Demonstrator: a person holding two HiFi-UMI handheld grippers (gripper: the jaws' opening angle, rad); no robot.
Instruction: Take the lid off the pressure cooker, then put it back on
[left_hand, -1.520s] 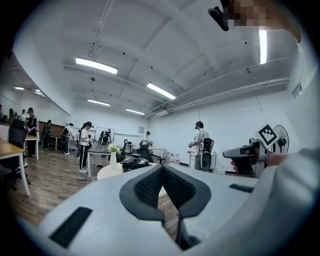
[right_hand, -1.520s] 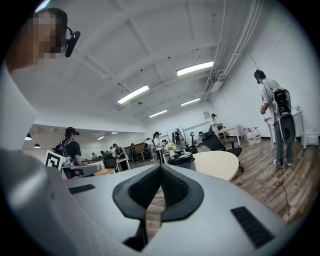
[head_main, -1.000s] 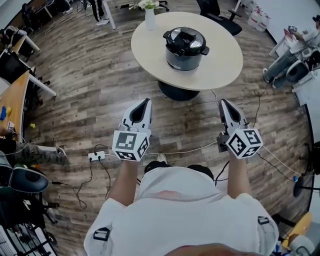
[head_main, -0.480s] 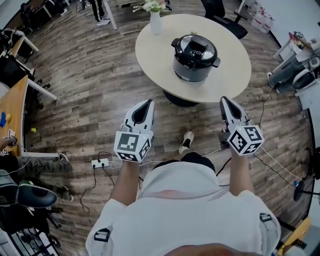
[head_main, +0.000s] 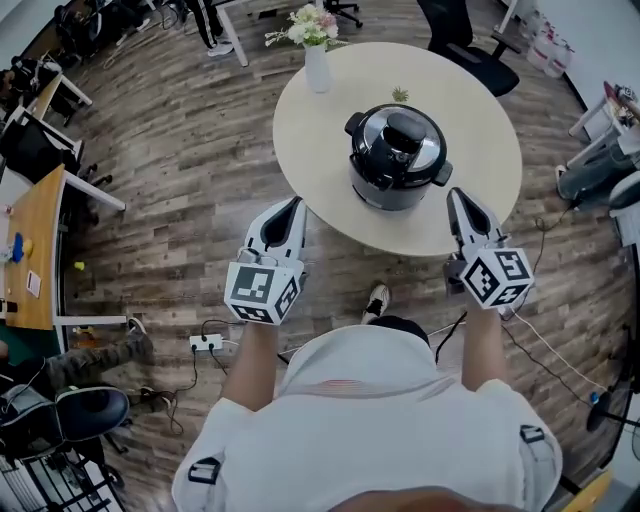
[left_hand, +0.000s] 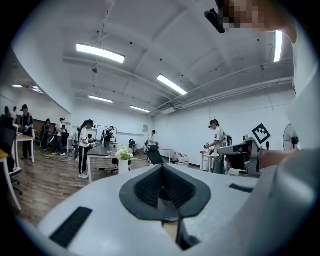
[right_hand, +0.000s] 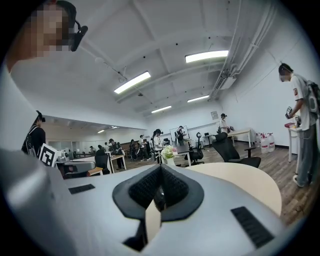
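Sitting lidded on round table (head_main: 320, 130), glossy pressure cooker (head_main: 397, 158); left tool (head_main: 293, 204), right tool (head_main: 456, 195) closed.

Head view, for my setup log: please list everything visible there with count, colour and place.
round beige table: 1, beige, upper centre
black pressure cooker with silver lid: 1, black and silver, on the table, lid on
white vase of flowers: 1, white, table's far edge
black office chair: 1, black, beyond the table
white power strip: 1, white, floor at left
left hand-held gripper: 1, white, shut, by table's near edge
right hand-held gripper: 1, white, shut, by table's near edge
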